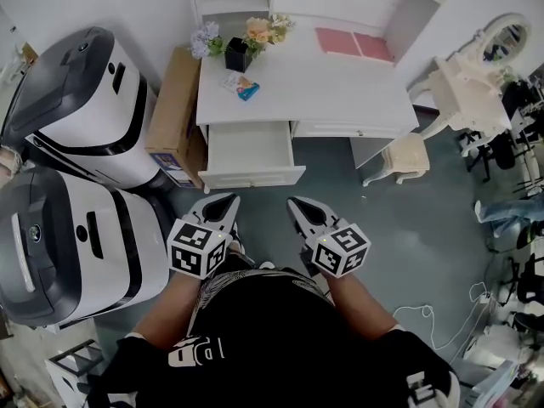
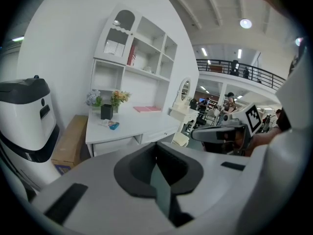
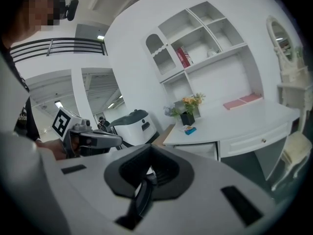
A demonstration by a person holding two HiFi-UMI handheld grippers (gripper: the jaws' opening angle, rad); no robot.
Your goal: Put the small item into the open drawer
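A small blue item [image 1: 247,91] lies on the white desk [image 1: 340,83] beside a white card, near a black vase of flowers [image 1: 237,53]. The same item shows in the left gripper view [image 2: 113,126] and in the right gripper view [image 3: 190,130]. The desk's left drawer [image 1: 251,153] is pulled out, and nothing shows inside it. My left gripper [image 1: 226,201] and right gripper [image 1: 296,202] hang side by side in front of the drawer, well short of the desk. Both have their jaws together and hold nothing.
Two large white and grey machines [image 1: 81,100] stand at the left. A cardboard box [image 1: 174,109] leans between them and the desk. Pink pads [image 1: 353,42] lie at the desk's back. A cream chair [image 1: 406,157] and a vanity [image 1: 467,87] stand at the right.
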